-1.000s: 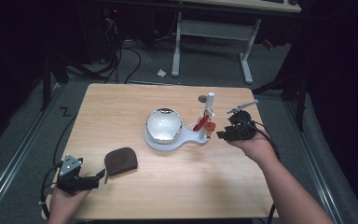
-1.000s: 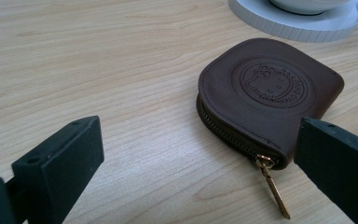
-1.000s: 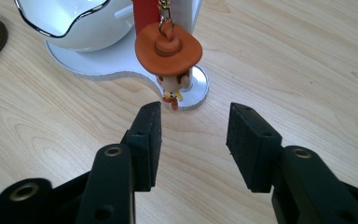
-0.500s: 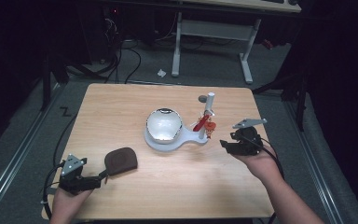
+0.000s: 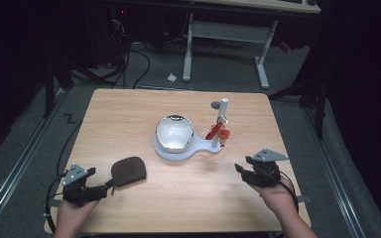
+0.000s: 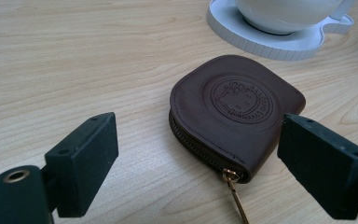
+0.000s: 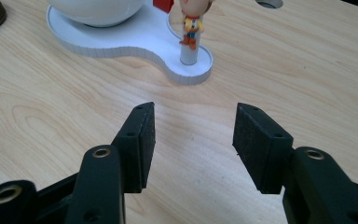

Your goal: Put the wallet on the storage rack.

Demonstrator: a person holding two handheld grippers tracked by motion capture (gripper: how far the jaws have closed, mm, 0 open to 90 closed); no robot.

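A brown leather zip pouch (image 5: pixel 128 170) lies flat near the table's front left. In the left gripper view the pouch (image 6: pixel 235 109) has its near corner and gold zip pull between my jaws, with neither pad touching it. My left gripper (image 5: pixel 108 186) (image 6: pixel 198 135) is open, and its jaws have just been closing a little. A white stand (image 5: pixel 178 151) in mid-table carries a shiny bowl (image 5: pixel 174 132) and a post (image 5: pixel 222 111) with a small figurine (image 5: pixel 217 133) (image 7: pixel 192 23) hanging on it. My right gripper (image 5: pixel 243 166) (image 7: pixel 195 116) hovers open near the front right. Its jaws have just been closing slightly on nothing.
A round hole (image 5: pixel 214 104) sits in the tabletop behind the post. The wooden table (image 5: pixel 129 114) ends close behind both hands at the front edge. Cables and a desk frame (image 5: pixel 260 49) lie on the dark floor beyond the far edge.
My right hand has drawn back from beside the stand's post toward the near edge and sunk lower. The left hand and the pouch have stayed put.
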